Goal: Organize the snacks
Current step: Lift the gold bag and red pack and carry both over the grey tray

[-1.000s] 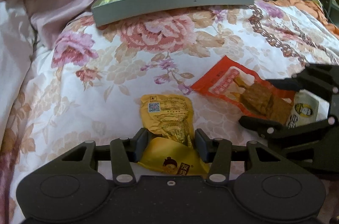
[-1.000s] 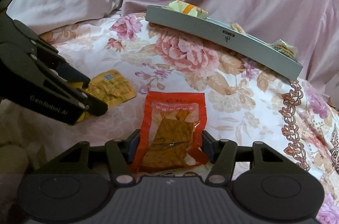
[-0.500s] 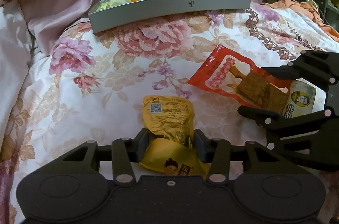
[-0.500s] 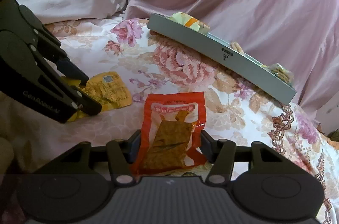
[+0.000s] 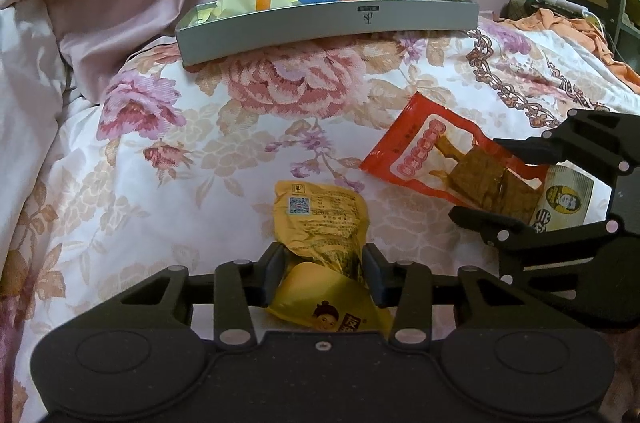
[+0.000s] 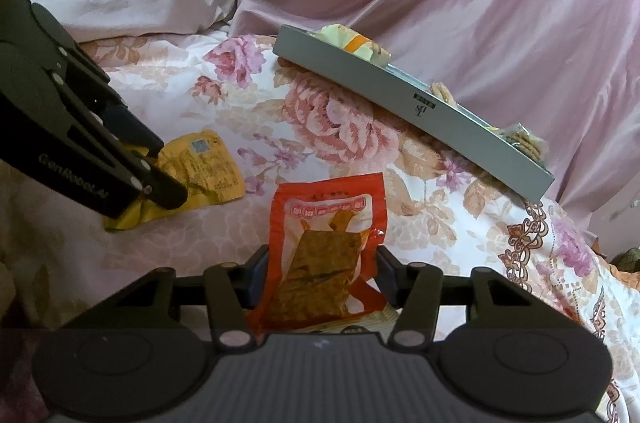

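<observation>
left gripper (image 5: 324, 273): jaws have just been closing, now pinching yellow packet (image 5: 320, 223) on the bedspread (image 5: 160, 163) | right gripper (image 6: 320, 277): likewise pinching red packet (image 6: 324, 247) | likely why: lift both to grey tray (image 5: 320, 23), already holding snacks.

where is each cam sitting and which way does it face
Left wrist: sits on the left gripper, facing forward and down over the floral bedspread at the yellow snack packet between its closing jaws; the right gripper shows at right.
Right wrist: sits on the right gripper, facing the red snack packet; the left gripper shows at left.
Shared: both packets, grey tray.
</observation>
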Available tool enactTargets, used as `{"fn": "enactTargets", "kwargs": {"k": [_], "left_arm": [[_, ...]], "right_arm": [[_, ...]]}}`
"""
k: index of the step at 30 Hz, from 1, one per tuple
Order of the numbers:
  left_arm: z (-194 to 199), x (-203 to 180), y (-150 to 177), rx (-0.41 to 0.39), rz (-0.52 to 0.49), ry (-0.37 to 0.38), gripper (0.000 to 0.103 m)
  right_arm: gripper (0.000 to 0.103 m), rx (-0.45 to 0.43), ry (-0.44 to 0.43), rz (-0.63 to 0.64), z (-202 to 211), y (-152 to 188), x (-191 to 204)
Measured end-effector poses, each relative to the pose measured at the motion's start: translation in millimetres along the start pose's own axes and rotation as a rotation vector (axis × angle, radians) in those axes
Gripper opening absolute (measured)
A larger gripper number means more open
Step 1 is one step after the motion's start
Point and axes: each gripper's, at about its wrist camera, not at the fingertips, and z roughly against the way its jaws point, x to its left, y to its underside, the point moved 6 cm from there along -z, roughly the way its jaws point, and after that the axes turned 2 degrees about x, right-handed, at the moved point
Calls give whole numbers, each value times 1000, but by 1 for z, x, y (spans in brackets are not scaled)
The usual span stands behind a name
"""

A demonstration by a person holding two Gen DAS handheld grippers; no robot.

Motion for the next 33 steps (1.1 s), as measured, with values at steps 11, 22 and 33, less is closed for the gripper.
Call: {"fn": "enactTargets", "kwargs": {"k": [11, 22, 33], "left_arm": [[2, -2, -2, -17, -17, -4, 41], [-15, -7, -1, 78, -55, 52, 59], [-3, -19, 3, -2, -130, -10, 48]], "right_arm": [[59, 0, 17, -15, 0, 0, -4], [59, 9, 9, -28, -1, 2, -3], [59, -9, 40, -8, 5, 1, -7]]}}
